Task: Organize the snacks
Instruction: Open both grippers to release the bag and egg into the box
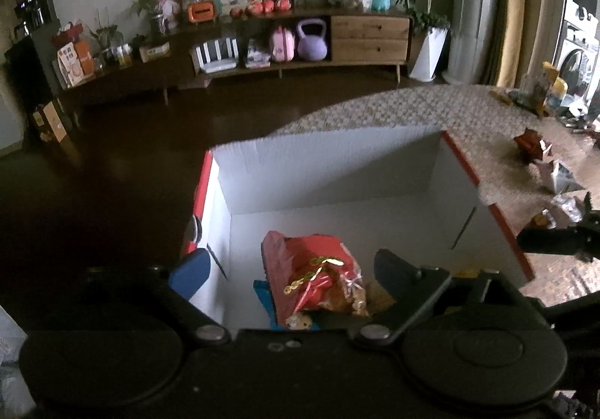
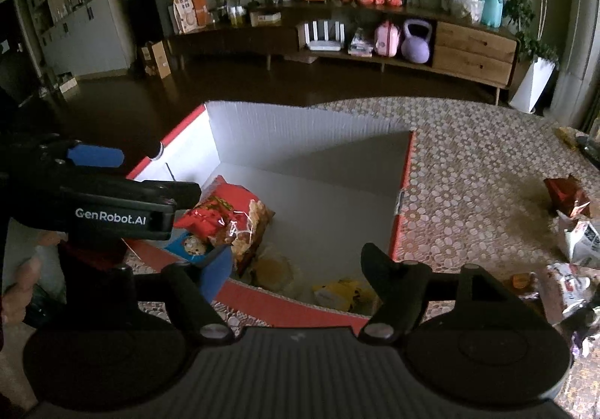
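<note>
A white cardboard box with red rims (image 1: pixel 330 171) (image 2: pixel 300 126) stands on the patterned table. Inside lie a red snack bag (image 1: pixel 311 269) (image 2: pixel 221 209), a blue cookie pack (image 2: pixel 187 244), a clear bag of round crackers (image 2: pixel 275 269) and a yellow packet (image 2: pixel 341 293). My left gripper (image 1: pixel 288 269) is open and empty, hovering over the box above the red bag; it also shows in the right wrist view (image 2: pixel 123 175). My right gripper (image 2: pixel 296 269) is open and empty above the box's near edge. Loose snacks remain on the table: a dark red packet (image 2: pixel 566 194) and white packets (image 2: pixel 579 237).
The table (image 2: pixel 468 164) carries a pebble-pattern cloth. More packets and clutter lie at its right edge (image 1: pixel 562 179). A long wooden sideboard (image 2: pixel 375 29) with ornaments stands across the dark floor. A hand (image 2: pixel 18 287) holds the left gripper's handle.
</note>
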